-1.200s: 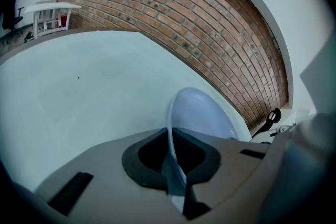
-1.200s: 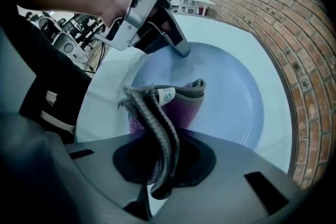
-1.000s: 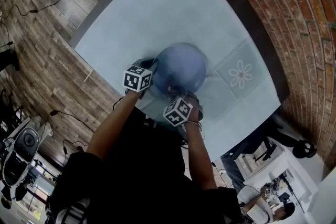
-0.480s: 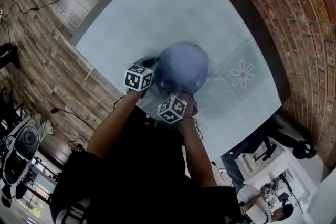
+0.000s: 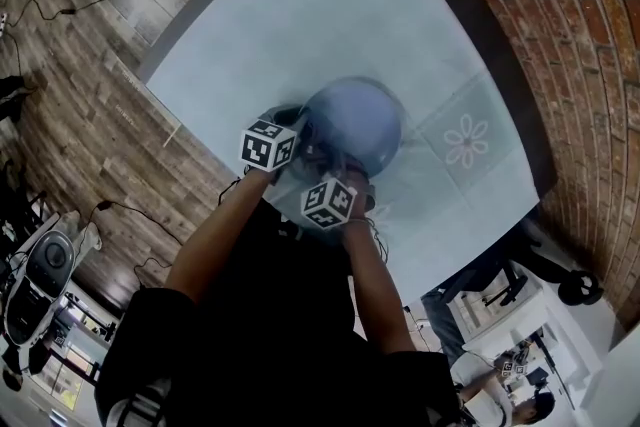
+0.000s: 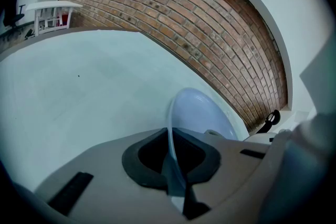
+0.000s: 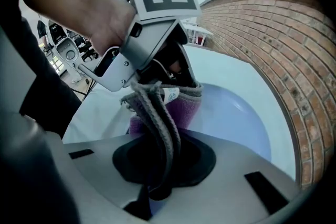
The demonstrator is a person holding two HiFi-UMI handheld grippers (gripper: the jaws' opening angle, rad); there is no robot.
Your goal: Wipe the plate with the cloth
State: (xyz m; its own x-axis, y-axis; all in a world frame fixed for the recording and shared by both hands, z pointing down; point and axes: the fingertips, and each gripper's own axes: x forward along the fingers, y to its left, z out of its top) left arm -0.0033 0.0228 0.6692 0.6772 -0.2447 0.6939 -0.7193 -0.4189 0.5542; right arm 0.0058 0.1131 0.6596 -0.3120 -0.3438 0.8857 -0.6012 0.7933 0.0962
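A pale blue plate point(image 5: 355, 123) is tilted up off the light blue table point(image 5: 300, 15). My left gripper point(image 5: 298, 135) is shut on its near left rim, and the plate point(image 6: 202, 113) stands edge-on between the jaws of the left gripper point(image 6: 176, 176). My right gripper point(image 5: 343, 177) is shut on a grey and purple cloth point(image 7: 157, 110), which is pressed against the plate's point(image 7: 241, 118) face. The right gripper point(image 7: 157, 170) is close beside the left gripper point(image 7: 152, 44), whose marker cube shows above the cloth.
A pale mat with a flower print point(image 5: 466, 142) lies on the table right of the plate. A brick wall point(image 5: 560, 25) runs behind the table, with wooden floor point(image 5: 70, 115) at its left. A white shelf point(image 6: 50, 13) stands far off.
My right gripper has slid the cloth a little leftward over the plate, closer to the left gripper. The left gripper and plate have stayed put.
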